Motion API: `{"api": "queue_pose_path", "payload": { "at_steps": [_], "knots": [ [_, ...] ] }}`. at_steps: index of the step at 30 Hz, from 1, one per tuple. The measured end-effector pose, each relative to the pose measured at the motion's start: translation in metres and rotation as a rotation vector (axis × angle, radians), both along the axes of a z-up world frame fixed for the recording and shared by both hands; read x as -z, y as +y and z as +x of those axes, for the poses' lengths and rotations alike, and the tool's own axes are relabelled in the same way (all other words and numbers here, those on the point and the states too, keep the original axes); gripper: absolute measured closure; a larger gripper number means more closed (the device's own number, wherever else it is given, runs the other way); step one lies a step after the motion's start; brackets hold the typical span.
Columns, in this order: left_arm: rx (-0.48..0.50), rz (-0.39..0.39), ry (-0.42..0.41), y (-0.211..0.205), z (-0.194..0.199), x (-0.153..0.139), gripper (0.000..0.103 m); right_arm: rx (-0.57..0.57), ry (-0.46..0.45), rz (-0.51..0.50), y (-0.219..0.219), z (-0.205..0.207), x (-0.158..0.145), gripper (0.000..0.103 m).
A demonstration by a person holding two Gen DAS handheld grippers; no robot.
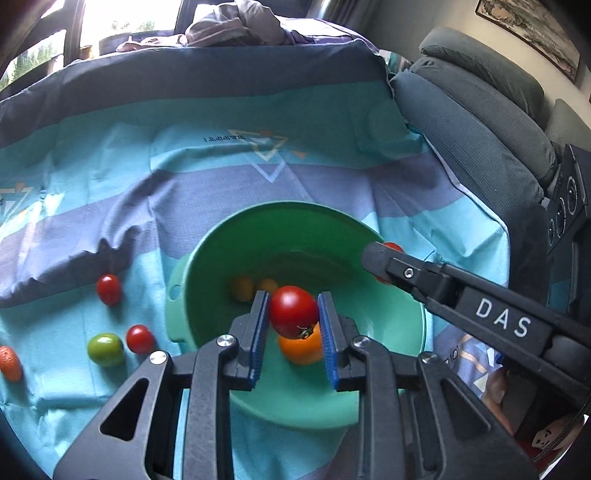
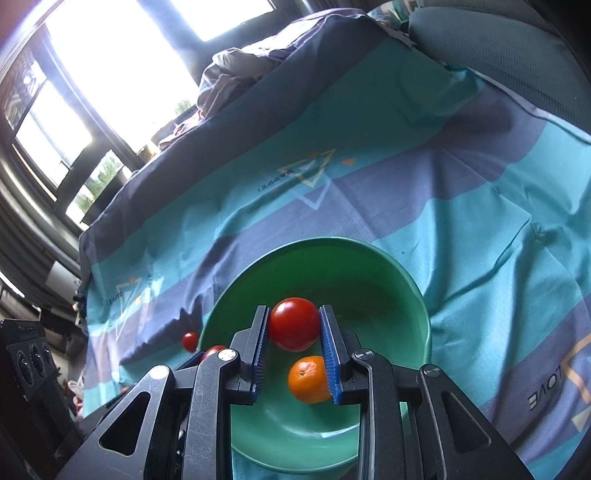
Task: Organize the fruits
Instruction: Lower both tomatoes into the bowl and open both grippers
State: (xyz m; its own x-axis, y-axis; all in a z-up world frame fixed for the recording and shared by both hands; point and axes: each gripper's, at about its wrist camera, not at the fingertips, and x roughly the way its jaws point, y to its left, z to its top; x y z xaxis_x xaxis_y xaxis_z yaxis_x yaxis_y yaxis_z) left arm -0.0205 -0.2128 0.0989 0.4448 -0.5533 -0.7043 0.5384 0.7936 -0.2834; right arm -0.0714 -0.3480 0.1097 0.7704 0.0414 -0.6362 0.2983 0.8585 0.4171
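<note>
My left gripper (image 1: 293,298) is shut on a red tomato (image 1: 294,314) and holds it above the near side of a green bowl (image 1: 258,225). Inside the bowl lie an orange fruit (image 1: 301,350) and two dim yellowish fruits (image 1: 242,288). My right gripper (image 2: 293,310) is shut on another red tomato (image 2: 293,325) over the same bowl (image 2: 369,254), with the orange fruit (image 2: 308,378) below it. In the left wrist view the right gripper (image 1: 378,260) reaches in over the bowl's right rim. Loose on the cloth left of the bowl lie two red tomatoes (image 1: 109,289), a green tomato (image 1: 105,349) and an orange fruit (image 1: 10,363).
A teal and purple striped cloth (image 1: 221,166) covers the surface. Grey cushions (image 1: 480,122) border it on the right, and a heap of clothes (image 1: 236,22) lies at the far edge under bright windows. A black box with round knobs (image 1: 569,206) stands at the right.
</note>
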Motion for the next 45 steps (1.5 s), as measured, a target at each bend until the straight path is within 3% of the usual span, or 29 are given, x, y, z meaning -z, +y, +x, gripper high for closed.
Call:
{"api": "queue_pose_path", "payload": {
  "at_steps": [45],
  "knots": [
    [0.065,0.067,0.056,-0.04,0.0,0.029,0.076,0.054,0.088,0.042,-0.028,0.002,0.022,0.074]
  ]
}}
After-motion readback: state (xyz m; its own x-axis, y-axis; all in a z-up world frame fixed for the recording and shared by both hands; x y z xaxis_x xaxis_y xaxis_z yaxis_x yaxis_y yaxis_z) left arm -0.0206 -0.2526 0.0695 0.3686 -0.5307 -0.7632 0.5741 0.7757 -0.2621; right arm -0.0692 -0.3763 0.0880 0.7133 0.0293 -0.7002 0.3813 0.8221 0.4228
